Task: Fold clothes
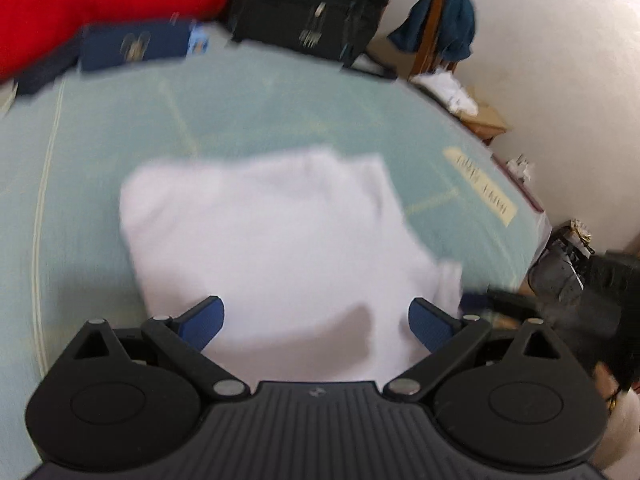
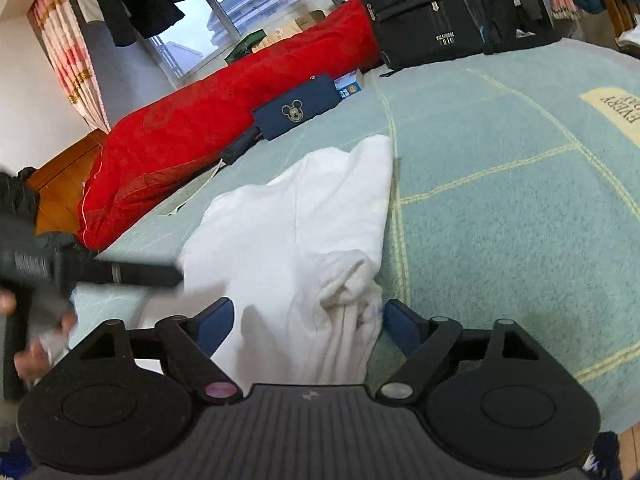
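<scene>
Left gripper [image 1: 316,322] with jaws apart over blurred folded white garment [image 1: 264,236] on pale-green blanket [image 1: 240,116].

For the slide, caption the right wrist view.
Open right claw over folded white garment on pale green blanket.

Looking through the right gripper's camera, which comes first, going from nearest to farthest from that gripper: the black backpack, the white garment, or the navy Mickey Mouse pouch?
1. White garment: lying right between the right gripper's open fingers, on the green blanket.
2. Navy Mickey Mouse pouch: farther up, left of centre, beside the red bedding.
3. Black backpack: farthest, at the top.
</scene>
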The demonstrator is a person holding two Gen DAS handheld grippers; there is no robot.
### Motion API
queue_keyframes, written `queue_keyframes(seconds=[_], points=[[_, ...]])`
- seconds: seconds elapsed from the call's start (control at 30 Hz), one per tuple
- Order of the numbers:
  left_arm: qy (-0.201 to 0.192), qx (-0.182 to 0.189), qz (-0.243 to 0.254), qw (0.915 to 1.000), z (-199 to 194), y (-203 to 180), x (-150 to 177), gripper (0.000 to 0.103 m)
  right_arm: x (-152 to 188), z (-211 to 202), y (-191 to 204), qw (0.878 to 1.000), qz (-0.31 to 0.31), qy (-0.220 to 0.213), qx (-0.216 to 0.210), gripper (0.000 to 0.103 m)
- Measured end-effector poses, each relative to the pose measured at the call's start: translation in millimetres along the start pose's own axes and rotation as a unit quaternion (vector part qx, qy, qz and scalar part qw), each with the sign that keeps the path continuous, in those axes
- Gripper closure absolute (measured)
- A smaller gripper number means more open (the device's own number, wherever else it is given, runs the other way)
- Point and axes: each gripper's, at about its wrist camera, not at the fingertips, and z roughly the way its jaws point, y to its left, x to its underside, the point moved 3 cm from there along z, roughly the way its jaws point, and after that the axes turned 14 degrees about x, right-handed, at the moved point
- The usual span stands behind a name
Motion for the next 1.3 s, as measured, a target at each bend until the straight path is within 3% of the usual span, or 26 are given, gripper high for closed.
queue_keyframes(seconds=[0.2, 0.43, 0.73, 0.93, 1.07, 1.3], points=[[-0.044, 0.016, -0.003, 0.9989, -25.0, -3.6, 0.9, 0.005, 0.3, -6.9, 2.4, 1.0, -0.005, 0.007, 0.009, 0.012], [-0.105, -0.003, -0.068, 0.9921, -46.6, 24.5, 5.8, 0.005, -15.6, -10.7, -26.3, 0.996, 0.083, 0.029, -0.022, 0.009], [-0.078, 0.041, -0.178, 0.9801, -37.2, 60.7, 29.2, 0.005, -20.0, 3.9, -35.7, 0.983, 0.141, 0.08, -0.083, 0.005], [-0.072, 0.061, -0.196, 0.9761, -27.5, 69.7, 27.9, 0.002, -24.8, 17.5, -35.1, 0.981, 0.148, 0.088, -0.089, 0.003], [-0.054, 0.066, -0.18, 0.98, -19.6, 70.3, 21.5, 0.001, -31.3, 25.7, -39.1, 0.978, 0.16, 0.089, -0.101, 0.003], [-0.053, 0.082, -0.187, 0.9775, -7.7, 82.9, 1.5, 0.001, -46.0, 42.7, -33.0, 0.978, 0.15, 0.098, -0.11, 0.0]])
